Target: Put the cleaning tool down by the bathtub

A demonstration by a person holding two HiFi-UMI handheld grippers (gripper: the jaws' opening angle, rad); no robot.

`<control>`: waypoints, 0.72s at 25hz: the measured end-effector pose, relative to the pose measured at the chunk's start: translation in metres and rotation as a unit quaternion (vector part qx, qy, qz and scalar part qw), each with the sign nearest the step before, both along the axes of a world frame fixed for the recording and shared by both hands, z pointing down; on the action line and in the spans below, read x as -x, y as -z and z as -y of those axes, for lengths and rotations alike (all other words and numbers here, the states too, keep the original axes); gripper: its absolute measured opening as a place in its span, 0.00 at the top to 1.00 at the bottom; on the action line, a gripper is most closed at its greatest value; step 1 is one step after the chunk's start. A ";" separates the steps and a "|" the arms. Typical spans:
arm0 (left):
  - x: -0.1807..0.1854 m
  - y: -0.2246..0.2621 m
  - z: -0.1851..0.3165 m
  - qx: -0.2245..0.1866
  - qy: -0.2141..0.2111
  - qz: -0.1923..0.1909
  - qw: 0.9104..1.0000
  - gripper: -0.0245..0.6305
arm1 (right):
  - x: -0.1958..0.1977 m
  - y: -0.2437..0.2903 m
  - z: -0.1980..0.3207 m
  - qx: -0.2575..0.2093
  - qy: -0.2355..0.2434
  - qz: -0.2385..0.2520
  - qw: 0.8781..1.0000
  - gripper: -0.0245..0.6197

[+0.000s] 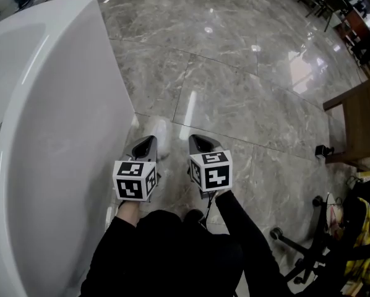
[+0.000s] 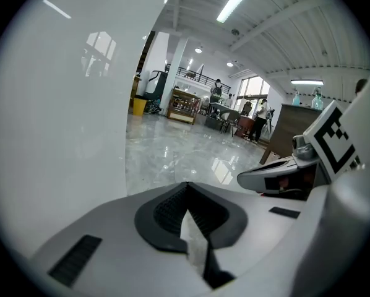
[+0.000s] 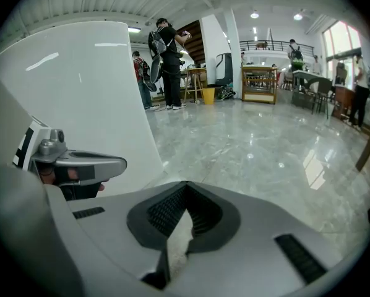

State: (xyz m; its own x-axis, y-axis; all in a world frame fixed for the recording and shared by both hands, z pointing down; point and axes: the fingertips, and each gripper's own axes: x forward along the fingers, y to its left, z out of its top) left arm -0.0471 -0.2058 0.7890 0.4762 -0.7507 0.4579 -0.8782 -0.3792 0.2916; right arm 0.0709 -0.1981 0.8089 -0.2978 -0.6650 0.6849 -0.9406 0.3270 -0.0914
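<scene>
Two grippers sit low in front of me in the head view. My left gripper (image 1: 143,146) is just beside the white bathtub (image 1: 49,116), and my right gripper (image 1: 202,143) is near it over the grey marble floor (image 1: 247,73). Between their tips, close against the foot of the bathtub, the cleaning tool (image 1: 161,140) lies on the floor as a pale, blurred shape. Its long axis seems to run away from me along the bathtub wall, and I cannot tell which end is which. A wooden chair (image 1: 358,122) and a wheeled chair base (image 1: 296,246) stand well apart on the right.

From the left gripper view, my jaws are pressed together with nothing between them. The bathtub wall fills the left side, and the right gripper shows at the right edge.

From the right gripper view, those jaws are also pressed together and hold nothing. The bathtub rises on the left with the left gripper in front of it, and people (image 3: 166,60) stand far off across the floor.
</scene>
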 end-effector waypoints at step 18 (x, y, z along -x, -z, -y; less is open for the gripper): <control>0.008 -0.005 -0.019 0.010 0.004 -0.007 1.000 0.95 | 0.016 -0.004 -0.015 0.004 0.019 0.036 0.999 0.96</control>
State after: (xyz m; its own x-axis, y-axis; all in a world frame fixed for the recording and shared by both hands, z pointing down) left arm -0.0554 -0.1865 0.7935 0.4759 -0.7455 0.4667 -0.8774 -0.3653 0.3111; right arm 0.0545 -0.1833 0.8126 -0.3720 -0.6472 0.6654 -0.9182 0.3617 -0.1615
